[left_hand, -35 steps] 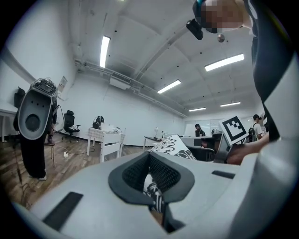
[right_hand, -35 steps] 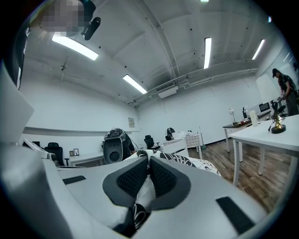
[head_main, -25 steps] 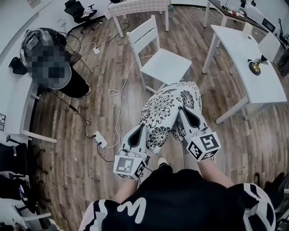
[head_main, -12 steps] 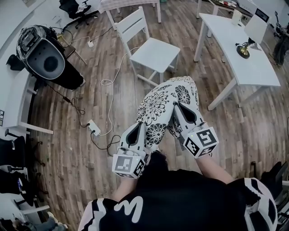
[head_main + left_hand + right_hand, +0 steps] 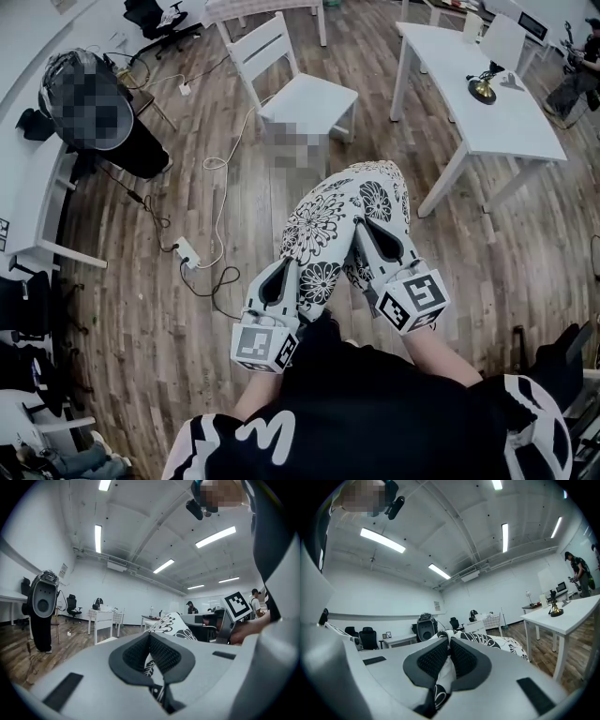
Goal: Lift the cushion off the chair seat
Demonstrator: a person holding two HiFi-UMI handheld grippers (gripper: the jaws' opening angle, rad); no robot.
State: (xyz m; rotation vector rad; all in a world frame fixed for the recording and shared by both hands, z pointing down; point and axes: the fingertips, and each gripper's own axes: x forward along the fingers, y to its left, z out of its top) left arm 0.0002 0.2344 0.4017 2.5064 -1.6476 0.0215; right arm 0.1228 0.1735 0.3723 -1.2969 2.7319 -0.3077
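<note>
Seen from the head view, the near edge of the black-and-white floral fabric cushion (image 5: pixel 337 225) disappears beneath the left hand-held gripper (image 5: pixel 286 267) and the right hand-held gripper (image 5: pixel 361 227), and its underside is out of sight. In each gripper view the grey gripper body covers most of the cushion: only a strip nipped between the pads and a bulge beyond them show. The hands holding the grippers are concealed under the marker cubes and the dark-clothed torso, which the bottom edge cuts off. The small gold-and-dark object (image 5: pixel 482 89) near the far edge of the white surface (image 5: pixel 506 131) is too small to identify.
</note>
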